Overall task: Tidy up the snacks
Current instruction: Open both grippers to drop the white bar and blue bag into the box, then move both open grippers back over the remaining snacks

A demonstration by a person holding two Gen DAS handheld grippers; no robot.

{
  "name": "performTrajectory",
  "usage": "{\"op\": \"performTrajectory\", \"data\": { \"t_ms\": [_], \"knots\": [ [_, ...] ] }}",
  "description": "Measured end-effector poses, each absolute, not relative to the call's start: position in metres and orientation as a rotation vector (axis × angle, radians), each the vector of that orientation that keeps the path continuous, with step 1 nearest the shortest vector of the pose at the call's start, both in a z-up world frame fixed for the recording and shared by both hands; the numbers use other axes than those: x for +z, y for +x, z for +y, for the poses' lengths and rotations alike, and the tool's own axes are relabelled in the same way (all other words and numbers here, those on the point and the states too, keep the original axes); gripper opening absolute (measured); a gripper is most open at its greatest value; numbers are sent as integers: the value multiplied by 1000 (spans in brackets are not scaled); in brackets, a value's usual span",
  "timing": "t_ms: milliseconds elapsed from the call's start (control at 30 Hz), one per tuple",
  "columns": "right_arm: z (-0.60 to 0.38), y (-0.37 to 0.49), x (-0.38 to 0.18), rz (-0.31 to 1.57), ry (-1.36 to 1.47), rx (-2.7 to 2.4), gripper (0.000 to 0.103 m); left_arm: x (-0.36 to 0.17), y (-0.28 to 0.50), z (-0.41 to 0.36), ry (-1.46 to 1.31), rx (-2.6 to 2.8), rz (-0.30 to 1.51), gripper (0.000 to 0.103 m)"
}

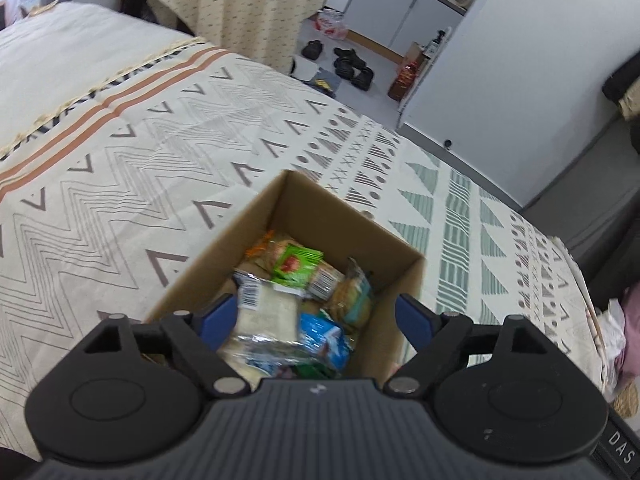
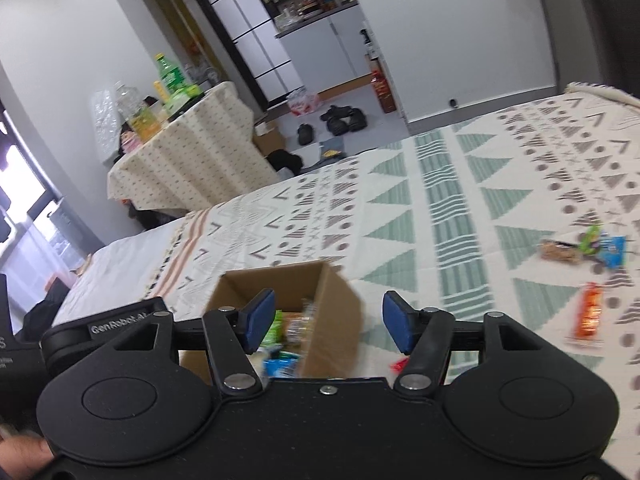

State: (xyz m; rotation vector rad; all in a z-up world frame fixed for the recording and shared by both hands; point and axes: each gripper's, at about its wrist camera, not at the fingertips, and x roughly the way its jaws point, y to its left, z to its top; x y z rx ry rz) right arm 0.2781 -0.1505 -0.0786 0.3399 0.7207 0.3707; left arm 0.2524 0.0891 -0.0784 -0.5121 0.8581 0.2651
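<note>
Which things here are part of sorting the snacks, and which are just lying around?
Part of the job:
cardboard box
snacks in the box
loose snack packets on the bed

Just lying about:
shoes
bottles on the side table
red carton

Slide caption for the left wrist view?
Open left gripper above a cardboard box of snack packets on a patterned bedspread.

1. Left wrist view: sits just above the cardboard box [image 1: 320, 236] on the bed [image 1: 120, 140], tilted steeply down into it, facing across the bed toward the kitchen doorway.
2. Right wrist view: close to the box's near side, shallower tilt, facing across the bed's foot edge.
3. Shared: box, patterned bedspread, shoes on the floor [image 2: 344, 120].
</note>
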Motion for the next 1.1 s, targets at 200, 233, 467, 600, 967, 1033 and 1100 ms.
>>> {"op": "performTrajectory", "data": {
  "t_ms": [200, 233, 467, 600, 967, 1033, 1100],
  "knots": [
    [-195, 269, -84, 728, 352, 298, 66, -69, 253, 54, -443, 228, 854, 90],
    [-201, 267, -84, 727, 353, 289, 67, -67, 253, 48, -435, 219, 853, 92],
    [-245, 256, -82, 704, 360, 248, 80, -58, 252, 5, -353, 169, 843, 97],
    [-265, 251, -82, 695, 365, 237, 87, -53, 248, -21, -316, 125, 825, 98],
    [-315, 243, -85, 670, 386, 213, 103, -49, 249, -75, -299, 48, 824, 103],
    [-323, 243, -87, 669, 395, 208, 103, -50, 248, -81, -320, 33, 825, 103],
    [-332, 242, -90, 668, 407, 206, 103, -52, 247, -87, -341, 43, 826, 103]
  ]
}}
